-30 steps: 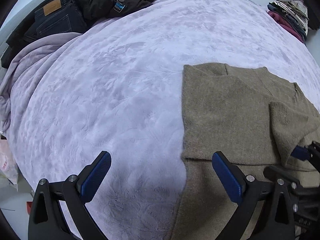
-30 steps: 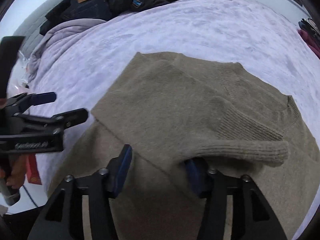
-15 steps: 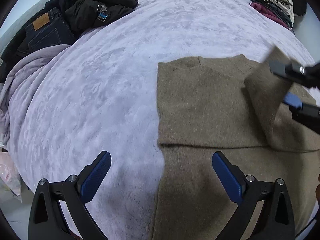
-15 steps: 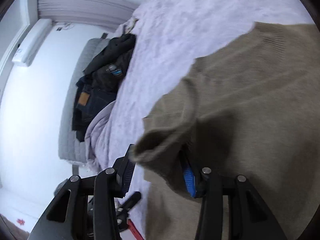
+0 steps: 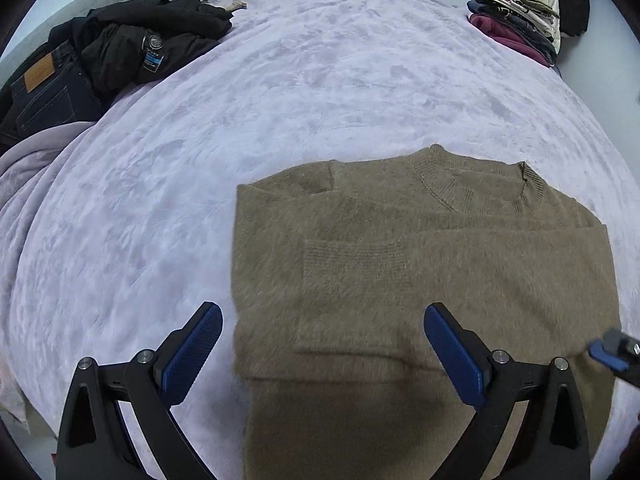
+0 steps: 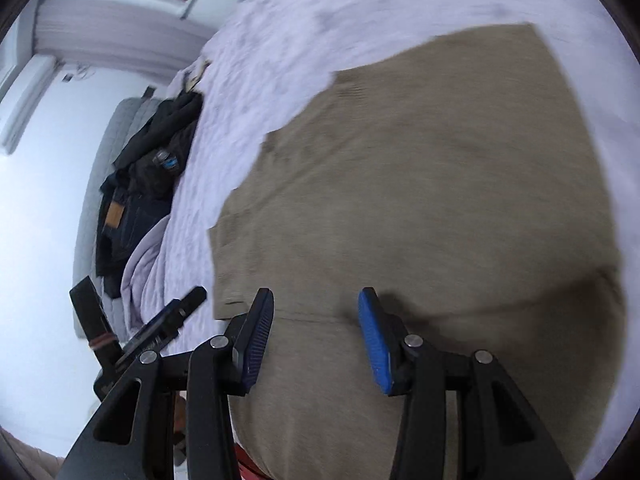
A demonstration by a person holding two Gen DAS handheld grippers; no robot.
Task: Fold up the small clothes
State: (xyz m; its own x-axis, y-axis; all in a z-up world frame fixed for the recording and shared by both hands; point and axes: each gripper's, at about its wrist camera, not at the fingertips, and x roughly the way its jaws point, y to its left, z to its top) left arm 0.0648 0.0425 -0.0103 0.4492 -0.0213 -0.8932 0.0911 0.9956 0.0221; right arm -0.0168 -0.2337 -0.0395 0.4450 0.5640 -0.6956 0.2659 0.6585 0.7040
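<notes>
- I'm hovering both grippers over the sweater (image 5: 420, 280), which is lying flat on the bed (image 5: 320, 80), collar twd the far side, both sleeves folded in across the chest.
- Left gripper (image 5: 322, 354): jaws spread wide, gripping nothing, sitting above the sweater's left edge and lower body.
- Right gripper (image 6: 316, 336): jaws parted too, nothing btwn them, hanging just over a fold line; view is blurry so I can't tell if the pads are brushing the knit.
- Handling, my guess: fuzzy knit, soft, light, floppy, prob. stretchy. It won't hold a crease and will sag if lifted by one point.
- Where I'd grab: the hem corners near me, one per gripper, pinching both layers, then carrying them up twd the collar.
- Risk: the tucked sleeves sliding out if I'm dragging instead of lifting.
- Also on the bed: dark clothes pile (image 5: 120, 52) far left, folded stack (image 5: 516, 12) far right, both well apart from the sweater.
</notes>
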